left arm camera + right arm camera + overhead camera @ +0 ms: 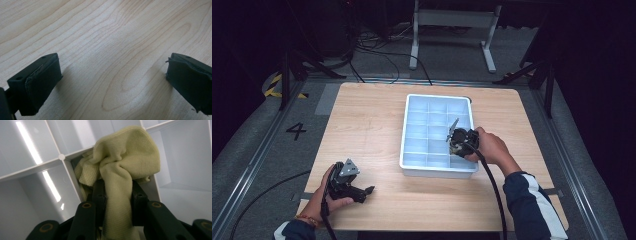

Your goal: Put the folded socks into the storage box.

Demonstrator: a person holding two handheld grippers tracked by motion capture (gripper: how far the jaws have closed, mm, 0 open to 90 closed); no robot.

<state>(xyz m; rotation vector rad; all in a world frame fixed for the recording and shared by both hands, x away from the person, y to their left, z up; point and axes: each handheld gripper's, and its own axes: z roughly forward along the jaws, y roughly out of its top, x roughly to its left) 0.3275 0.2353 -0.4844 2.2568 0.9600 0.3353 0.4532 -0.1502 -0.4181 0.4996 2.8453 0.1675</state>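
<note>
Fingers pinch yellow cloth over tray.

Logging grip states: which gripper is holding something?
The right gripper, over the tray, shut on a yellow cloth. The left gripper is open over the bare table.

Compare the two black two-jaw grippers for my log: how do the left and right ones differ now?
The left gripper has its jaws wide apart with nothing between them; the right gripper is clamped on a pale yellow knitted cloth. The left sits over bare wooden table; the right is over the white compartment tray. Both are hand-held.
</note>
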